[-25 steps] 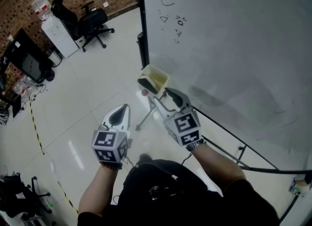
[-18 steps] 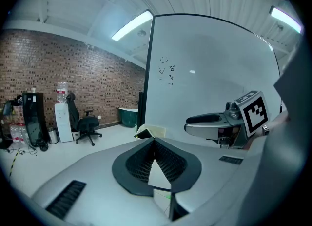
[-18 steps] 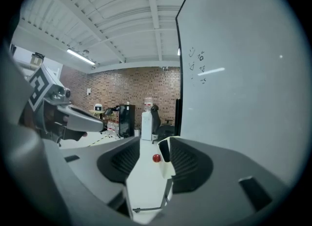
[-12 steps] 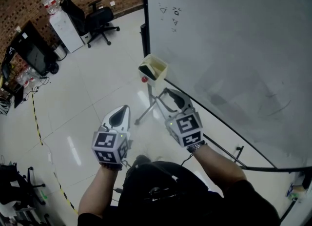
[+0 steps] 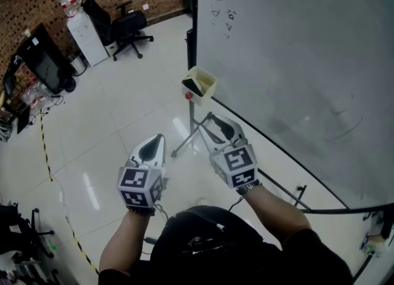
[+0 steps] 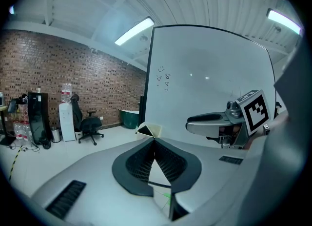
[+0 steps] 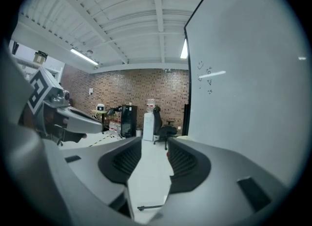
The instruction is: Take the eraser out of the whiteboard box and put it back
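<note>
My left gripper (image 5: 157,137) has its two fingers pressed together with nothing between them; in the left gripper view (image 6: 155,140) the dark ribbed pads (image 6: 168,161) meet in a closed V. My right gripper (image 5: 205,119) has its fingers apart, and they have just been closing. The right gripper view (image 7: 154,144) shows only glossy white tiled floor (image 5: 111,111) in the gap between them, so I am holding nothing on that side either. The pale yellow open-topped plastic box (image 5: 208,80) hangs at the lower corner of the large white whiteboard (image 5: 295,50). It is at twelve o'clock from my right fingertips, at one o'clock from my left, and apart from both. The dark block-shaped eraser (image 5: 193,87) sits inside that box, against the wall on the nine o'clock side. It leans rather than lying flat, and in the head view its long axis runs roughly from ten o'clock to four o'clock. From the left gripper view the box (image 6: 152,131) shows just past my closed tips, with the eraser (image 6: 143,130) as a dark wedge in its mouth. A small red knob (image 5: 189,95) sits just under the box at six o'clock.
</note>
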{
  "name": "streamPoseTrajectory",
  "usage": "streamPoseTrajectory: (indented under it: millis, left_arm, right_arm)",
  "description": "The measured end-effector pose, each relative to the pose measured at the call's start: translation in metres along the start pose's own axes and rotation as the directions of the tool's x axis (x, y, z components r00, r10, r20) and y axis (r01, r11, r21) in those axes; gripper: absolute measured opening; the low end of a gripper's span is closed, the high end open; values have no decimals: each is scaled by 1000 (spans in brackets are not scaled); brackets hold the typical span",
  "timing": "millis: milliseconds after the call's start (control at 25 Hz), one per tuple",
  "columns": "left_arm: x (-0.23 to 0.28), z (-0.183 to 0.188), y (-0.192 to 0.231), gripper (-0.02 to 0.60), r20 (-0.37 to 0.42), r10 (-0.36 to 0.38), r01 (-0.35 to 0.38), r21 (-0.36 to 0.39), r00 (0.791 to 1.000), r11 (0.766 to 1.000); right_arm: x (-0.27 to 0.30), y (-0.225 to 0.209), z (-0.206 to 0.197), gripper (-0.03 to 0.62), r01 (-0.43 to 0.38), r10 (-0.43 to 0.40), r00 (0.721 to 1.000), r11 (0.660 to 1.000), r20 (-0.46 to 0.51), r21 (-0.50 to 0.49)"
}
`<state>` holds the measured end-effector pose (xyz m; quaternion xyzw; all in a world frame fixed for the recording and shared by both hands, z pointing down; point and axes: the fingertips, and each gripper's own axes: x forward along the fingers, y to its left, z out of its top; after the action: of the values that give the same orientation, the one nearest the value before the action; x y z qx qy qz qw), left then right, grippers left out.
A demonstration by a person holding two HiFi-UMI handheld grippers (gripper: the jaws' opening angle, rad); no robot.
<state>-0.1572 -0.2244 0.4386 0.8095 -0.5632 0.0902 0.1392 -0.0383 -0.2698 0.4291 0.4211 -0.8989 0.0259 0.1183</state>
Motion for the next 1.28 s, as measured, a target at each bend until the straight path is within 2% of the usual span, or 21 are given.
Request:
streamPoseTrajectory:
  millis: [560, 880, 1280]
  left_arm:
    - [-61, -5, 9, 2, 13, -88, 88, 16, 996, 996]
    - [-90, -8, -6, 2, 20, -156, 155, 37, 988, 987]
    - [-107, -7, -29, 2, 38, -175, 173, 55, 984, 983]
  right_arm:
    - [-36, 65, 12, 162, 87, -87, 996, 996, 9, 6]
    - [-69, 94, 21, 105, 147, -147, 989, 989, 23, 2]
    - [-101, 103, 27, 31, 161, -161, 986, 987, 45, -2]
